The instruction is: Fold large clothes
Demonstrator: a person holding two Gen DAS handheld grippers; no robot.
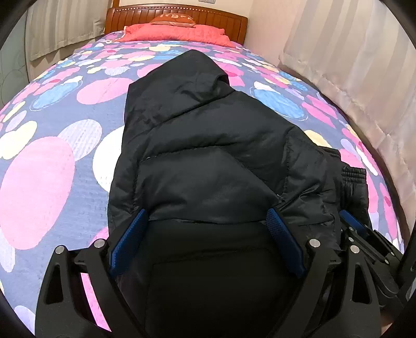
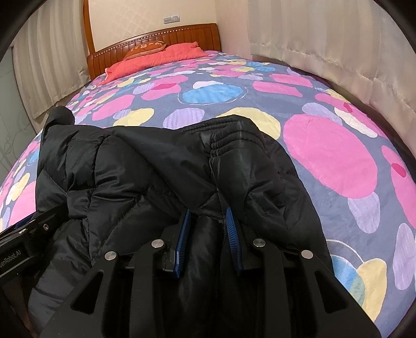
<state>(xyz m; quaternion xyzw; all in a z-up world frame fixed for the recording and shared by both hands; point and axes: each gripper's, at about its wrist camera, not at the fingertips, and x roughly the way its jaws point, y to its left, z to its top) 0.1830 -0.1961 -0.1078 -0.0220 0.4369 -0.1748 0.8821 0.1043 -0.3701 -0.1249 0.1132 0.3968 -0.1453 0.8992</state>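
A black padded hooded jacket (image 1: 208, 145) lies on the bed, hood pointing to the headboard, its sides folded in. My left gripper (image 1: 206, 215) is open, its blue pads (image 1: 130, 241) wide apart over the jacket's near hem. In the right wrist view the jacket (image 2: 135, 166) fills the lower left, an elastic cuff (image 2: 221, 145) on top. My right gripper (image 2: 208, 213) is shut on a fold of the jacket, blue pads (image 2: 182, 234) pinching the fabric. The right gripper also shows at the left view's right edge (image 1: 364, 231).
The bed has a quilt (image 1: 59, 124) with pink, blue and yellow blotches. A red pillow (image 1: 176, 32) and wooden headboard (image 1: 130, 18) are at the far end. Curtains (image 1: 351, 52) hang along the right side. The left gripper's body (image 2: 18, 244) shows low left.
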